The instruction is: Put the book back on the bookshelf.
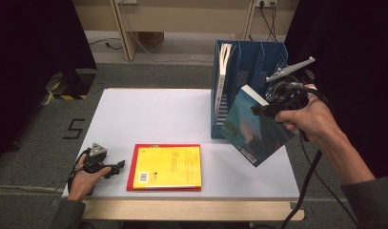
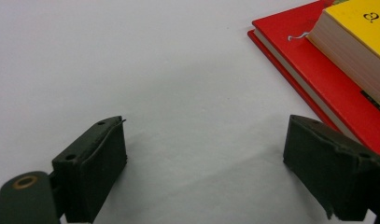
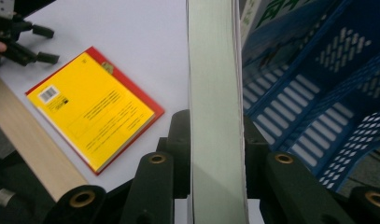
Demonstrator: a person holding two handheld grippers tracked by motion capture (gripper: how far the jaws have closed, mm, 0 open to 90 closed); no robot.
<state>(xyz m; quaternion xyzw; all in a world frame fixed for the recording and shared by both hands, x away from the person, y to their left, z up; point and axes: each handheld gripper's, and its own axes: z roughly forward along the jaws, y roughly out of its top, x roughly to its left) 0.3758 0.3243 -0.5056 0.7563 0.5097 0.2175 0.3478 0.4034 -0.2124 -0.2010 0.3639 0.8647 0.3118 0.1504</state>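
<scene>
From the high view, the right tool [image 1: 272, 107] is pinching a teal book [image 1: 256, 126] in the air at the desk's [image 1: 148, 114] three o'clock, beside the blue file rack [image 1: 251, 62]; tilted so, it could be catching the rack's wall or slipping.

The left gripper view is showing the left tool [image 2: 204, 158] spread, empty, near a yellow book [image 2: 360, 42] lying on a red one [image 2: 327, 79].

The right gripper view is revealing the page edge [image 3: 213, 93] squeezed between the jaws.
</scene>
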